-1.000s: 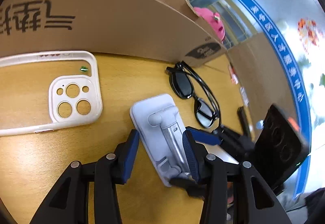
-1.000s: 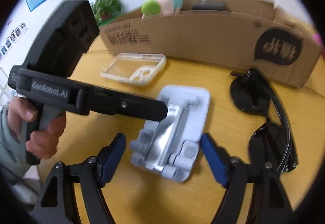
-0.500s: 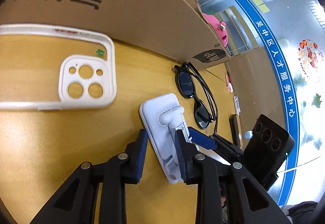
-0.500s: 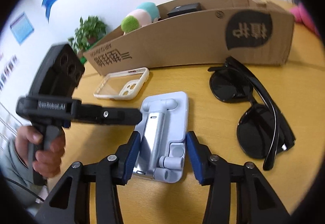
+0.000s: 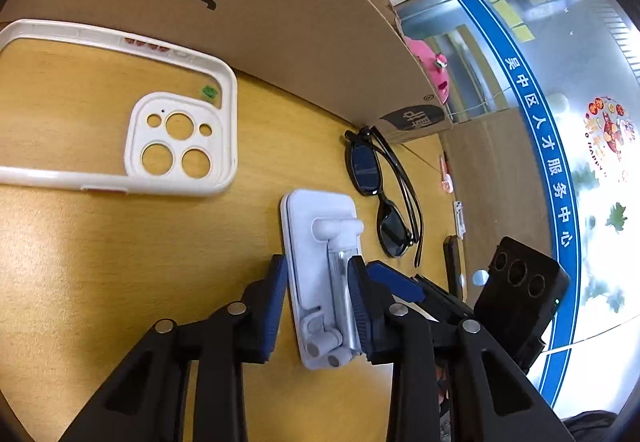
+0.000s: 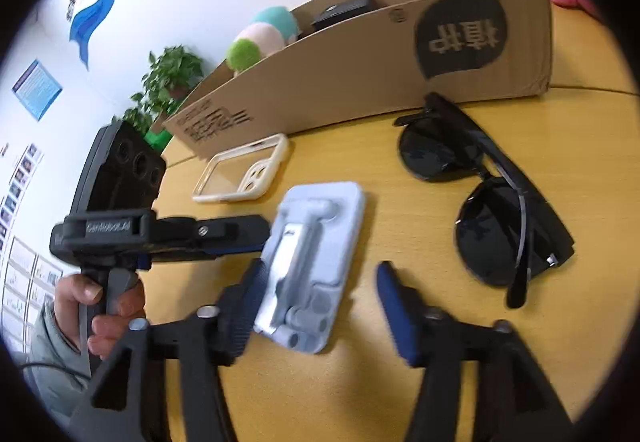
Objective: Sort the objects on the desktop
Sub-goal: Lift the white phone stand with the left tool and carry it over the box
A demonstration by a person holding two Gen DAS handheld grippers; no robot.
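The stand (image 5: 320, 274) lies flat on the wooden table (image 5: 100, 262), between the case (image 5: 176, 137) and the sunglasses (image 5: 380, 201), in front of the cardboard box (image 5: 280, 21); its long axis runs away from both cameras toward the box, hinged foot end nearest the grippers, rounded top end farthest; it is a pale grey-white folded phone stand, a rectangular plate with rounded corners, a silvery arm folded down its middle, a crossbar near the far end and round hinge knuckles at the near end.

The left gripper (image 5: 318, 306) straddles the stand's near half; its jaws have just been opening, the left pad just beside the plate's edge, the right pad over the silvery arm; whether either presses I cannot tell.

The right gripper (image 6: 320, 302) also has the stand between its jaws, which have just been opening; its left pad is at the stand's edge, its right pad stands clear of it.

A hand (image 6: 100, 314) holds the left gripper's handle.
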